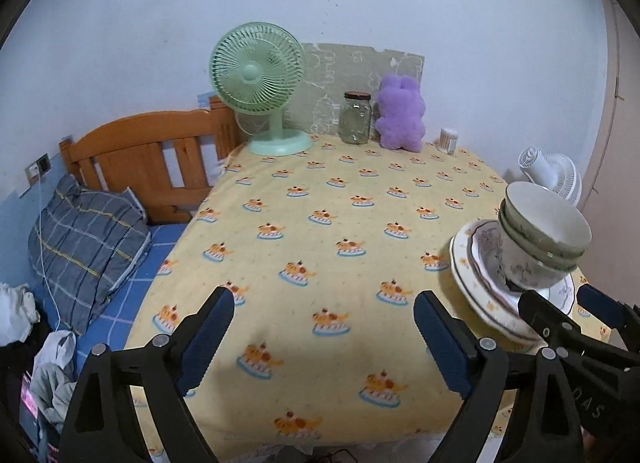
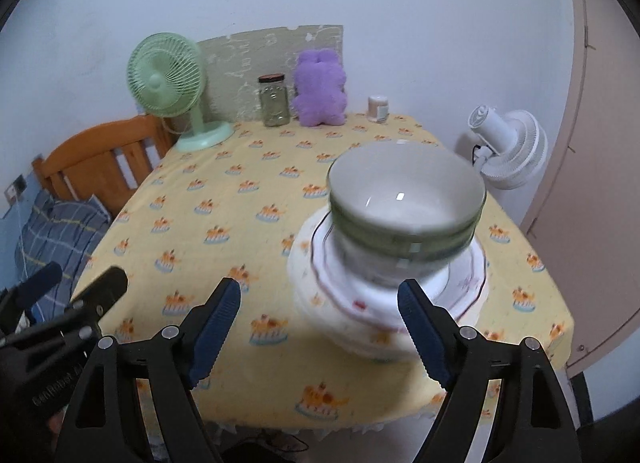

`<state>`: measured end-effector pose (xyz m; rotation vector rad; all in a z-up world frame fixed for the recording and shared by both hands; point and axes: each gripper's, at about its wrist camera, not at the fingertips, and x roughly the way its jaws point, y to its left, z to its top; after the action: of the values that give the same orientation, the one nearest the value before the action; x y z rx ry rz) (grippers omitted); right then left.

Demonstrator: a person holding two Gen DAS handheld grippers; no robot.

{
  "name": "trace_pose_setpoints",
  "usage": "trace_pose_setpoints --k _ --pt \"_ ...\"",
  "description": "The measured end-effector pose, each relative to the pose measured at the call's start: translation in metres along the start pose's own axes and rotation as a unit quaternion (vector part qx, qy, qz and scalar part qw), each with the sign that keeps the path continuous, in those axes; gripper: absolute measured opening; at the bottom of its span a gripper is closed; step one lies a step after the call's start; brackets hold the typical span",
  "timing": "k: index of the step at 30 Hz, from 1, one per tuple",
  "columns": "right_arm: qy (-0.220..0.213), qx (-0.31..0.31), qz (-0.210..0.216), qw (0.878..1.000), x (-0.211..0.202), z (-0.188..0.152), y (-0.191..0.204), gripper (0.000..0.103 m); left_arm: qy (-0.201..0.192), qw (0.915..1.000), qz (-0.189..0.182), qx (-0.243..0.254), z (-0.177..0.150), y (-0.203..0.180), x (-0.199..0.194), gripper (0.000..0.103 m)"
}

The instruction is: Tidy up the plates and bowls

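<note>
the table [image 2: 240,391], covered with a yellow cloth printed with small cakes, is filling most of both views, and the dishes are sitting near its front right corner, well apart from the green fan [image 1: 256,79], the glass jar [image 1: 355,119] and the purple plush toy [image 1: 400,113] at the far edge. the plates [image 2: 352,327] are lying stacked flat on the cloth, and the bowls [image 2: 406,215] are nesting one inside another on top of them, mouths opening upward, so the long axis of the whole pile is running vertical, though in the left wrist view it seems to be leaning a little toward the right. the right gripper [image 2: 320,327] is hovering just in front of the pile with its jaws wide apart, holding nothing, and its right pad is appearing in front of the plate rims. the left gripper [image 1: 324,339] is waiting over bare cloth to the left of the pile, its jaws also standing apart and empty. the pile looks blurred in the right wrist view, so contact is hard to judge. to do this step well, i think the right gripper should be approaching low and level, closing slowly on a rim rather than on the round wall, while keeping the pile upright, because tall nested bowls can be tipping easily.
</note>
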<state>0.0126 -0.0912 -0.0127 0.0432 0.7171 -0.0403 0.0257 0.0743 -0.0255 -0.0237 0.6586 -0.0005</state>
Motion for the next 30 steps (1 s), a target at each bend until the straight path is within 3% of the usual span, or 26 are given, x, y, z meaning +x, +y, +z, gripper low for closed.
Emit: trace_pose_setpoints --k 8,30 --pt "-0.030 0.001 0.006 1.000 -0.018 -0.029 0.005 0.083 -0.014 0.9999 -0.003 0.002 -0.026 0.004 -0.020 0.096" --pt "-0.060 0.008 0.008 0.998 -0.041 -0.020 -0.005 0.089 -0.034 0.9994 0.005 -0.008 -0.017 -0.001 -0.040 0.097"
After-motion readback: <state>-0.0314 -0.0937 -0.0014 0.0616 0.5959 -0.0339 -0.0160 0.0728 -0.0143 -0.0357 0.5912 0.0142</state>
